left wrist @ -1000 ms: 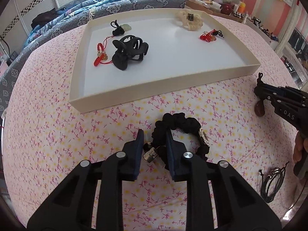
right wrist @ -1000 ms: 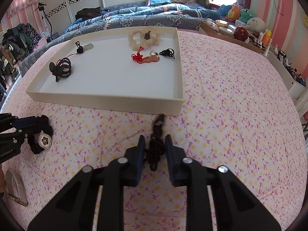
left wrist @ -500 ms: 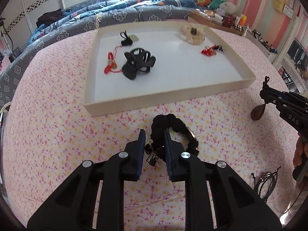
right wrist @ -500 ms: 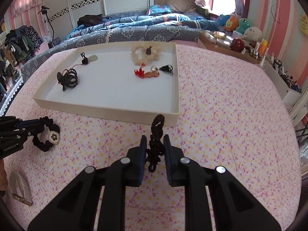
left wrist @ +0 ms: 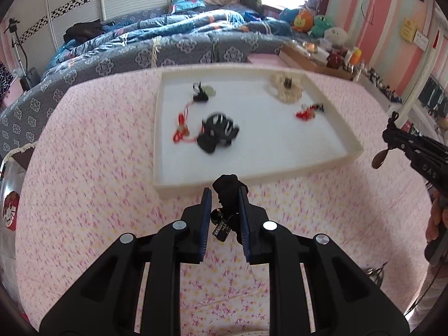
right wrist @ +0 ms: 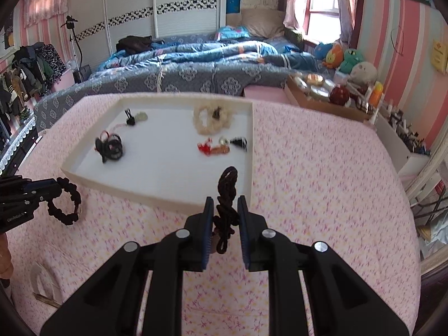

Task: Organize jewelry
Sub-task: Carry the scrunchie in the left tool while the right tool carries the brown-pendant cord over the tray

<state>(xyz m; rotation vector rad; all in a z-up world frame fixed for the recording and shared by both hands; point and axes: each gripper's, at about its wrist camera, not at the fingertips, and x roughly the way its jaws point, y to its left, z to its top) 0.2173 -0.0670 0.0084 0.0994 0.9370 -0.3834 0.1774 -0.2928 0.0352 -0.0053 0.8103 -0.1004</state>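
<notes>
Right tongs point(right wrist: 225, 205): cord point(right wrist: 227, 193) upright, trayward.

1. The left gripper point(left wrist: 224, 196) points toward the far side, its two fingers drawn in and clamped on a black scrunchie point(left wrist: 228, 193).
2. The right gripper point(right wrist: 225, 203) also points far, fingers closed on a dark braided cord point(right wrist: 227, 193).
3. In the left wrist view, the right gripper shows at the right edge, with part of the right hand point(left wrist: 435, 224) behind it.
</notes>
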